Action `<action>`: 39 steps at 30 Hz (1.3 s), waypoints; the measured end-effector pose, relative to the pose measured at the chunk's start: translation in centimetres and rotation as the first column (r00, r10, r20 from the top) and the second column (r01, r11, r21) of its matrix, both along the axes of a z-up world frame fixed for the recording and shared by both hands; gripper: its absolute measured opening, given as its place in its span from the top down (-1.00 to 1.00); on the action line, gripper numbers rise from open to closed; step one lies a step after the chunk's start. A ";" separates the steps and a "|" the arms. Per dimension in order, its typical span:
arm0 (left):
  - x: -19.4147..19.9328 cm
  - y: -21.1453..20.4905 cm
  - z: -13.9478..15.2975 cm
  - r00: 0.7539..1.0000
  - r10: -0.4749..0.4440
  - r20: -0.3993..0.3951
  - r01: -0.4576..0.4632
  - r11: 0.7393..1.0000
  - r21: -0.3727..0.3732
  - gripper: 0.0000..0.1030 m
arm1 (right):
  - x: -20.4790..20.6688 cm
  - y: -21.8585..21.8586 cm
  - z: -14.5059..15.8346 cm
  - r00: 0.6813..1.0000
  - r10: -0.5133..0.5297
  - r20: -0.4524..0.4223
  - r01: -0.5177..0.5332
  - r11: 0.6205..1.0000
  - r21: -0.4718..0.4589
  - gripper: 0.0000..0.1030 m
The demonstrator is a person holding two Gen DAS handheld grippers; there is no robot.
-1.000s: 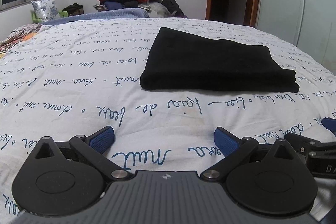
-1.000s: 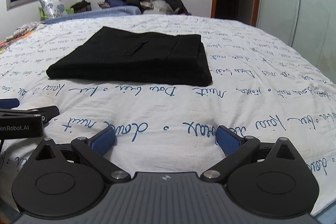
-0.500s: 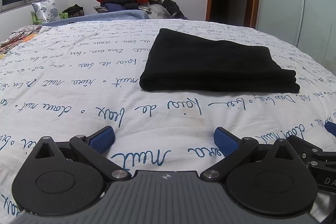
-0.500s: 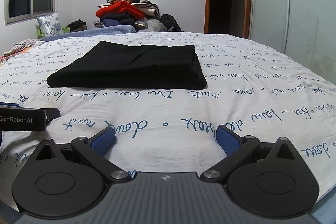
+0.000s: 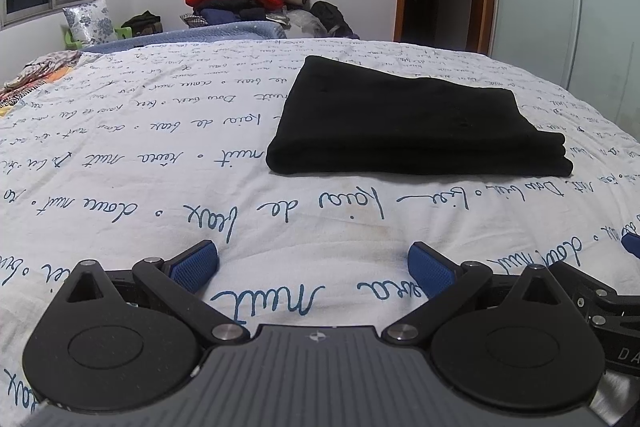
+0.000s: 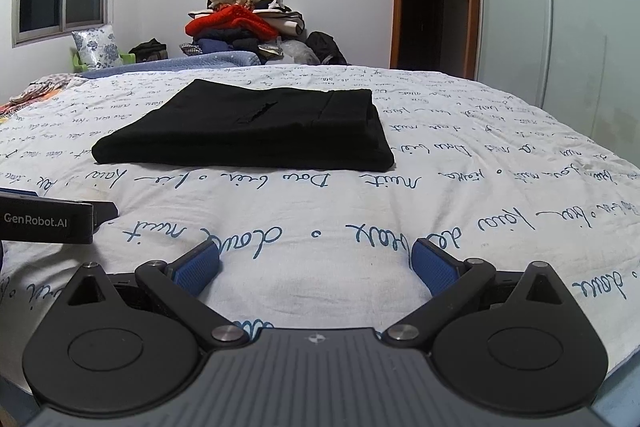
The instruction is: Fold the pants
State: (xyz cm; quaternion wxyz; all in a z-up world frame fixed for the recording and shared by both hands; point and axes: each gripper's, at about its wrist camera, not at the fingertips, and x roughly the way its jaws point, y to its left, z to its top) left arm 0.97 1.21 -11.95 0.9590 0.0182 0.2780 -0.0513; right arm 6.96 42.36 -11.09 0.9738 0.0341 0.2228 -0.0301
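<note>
Right tool (image 6: 316,267) tilted up since earlier; folded black pants (image 6: 256,129) sit lower mid-frame.
Both tools, left tool (image 5: 314,265) included, gape wide open, empty, above the white script-printed bedsheet (image 5: 120,155).

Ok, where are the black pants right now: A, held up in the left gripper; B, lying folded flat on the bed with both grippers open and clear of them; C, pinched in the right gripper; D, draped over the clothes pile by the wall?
B: the black pants lie folded on the bed, apart from the open left gripper and right gripper.

Bare bed (image 5: 120,155) sheet lies between the folded pants (image 5: 404,123) and both spread tools; the clothes pile (image 6: 244,27) stands well beyond, against the wall.
</note>
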 end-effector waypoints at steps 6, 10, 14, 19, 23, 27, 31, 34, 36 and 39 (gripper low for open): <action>0.0 0.1 0.0 1.000 0.000 0.003 0.000 1.000 -0.002 -1.00 | 1.7 -0.6 -0.4 1.000 -0.004 0.002 0.004 1.000 -0.004 -1.00; 0.0 0.1 0.0 1.000 0.001 0.004 -0.001 1.000 -0.003 -1.00 | 1.4 -1.1 -0.4 1.000 -0.005 0.004 0.005 1.000 -0.004 -1.00; 0.0 0.1 0.0 1.000 0.001 0.004 -0.001 1.000 -0.003 -1.00 | 0.6 -1.6 -0.3 1.000 -0.004 0.004 0.004 1.000 -0.004 -1.00; 0.0 0.1 0.0 1.000 0.000 0.005 0.000 1.000 -0.004 -1.00 | 0.4 -2.4 -0.3 1.000 -0.005 0.005 0.005 1.000 -0.005 -1.00; 0.0 0.1 0.0 1.000 0.001 0.005 -0.001 1.000 -0.003 -1.00 | -0.2 -2.8 -0.2 1.000 -0.005 0.005 0.005 1.000 -0.006 -1.00; 0.0 0.1 0.0 1.000 0.000 0.005 0.000 1.000 -0.003 -1.00 | -0.6 -3.1 -0.1 1.000 -0.005 0.004 0.005 1.000 -0.006 -1.00; 0.0 0.1 0.0 1.000 0.000 0.005 0.000 1.000 -0.003 -1.00 | -0.6 -3.4 -0.1 1.000 -0.004 0.004 0.004 1.000 -0.006 -1.00; 0.0 0.1 0.0 1.000 0.000 0.006 0.000 1.000 -0.003 -1.00 | -0.8 -3.6 -0.1 1.000 -0.004 0.004 0.004 1.000 -0.007 -1.00; 0.0 0.1 0.0 1.000 0.001 0.006 -0.001 1.000 -0.002 -1.00 | -1.0 -3.7 -0.1 1.000 -0.004 0.004 0.004 1.000 -0.007 -1.00; -0.1 0.0 0.1 1.000 0.002 0.007 -0.002 1.000 -0.002 -1.00 | -1.2 -3.9 0.0 1.000 -0.004 0.004 0.004 1.000 -0.008 -1.00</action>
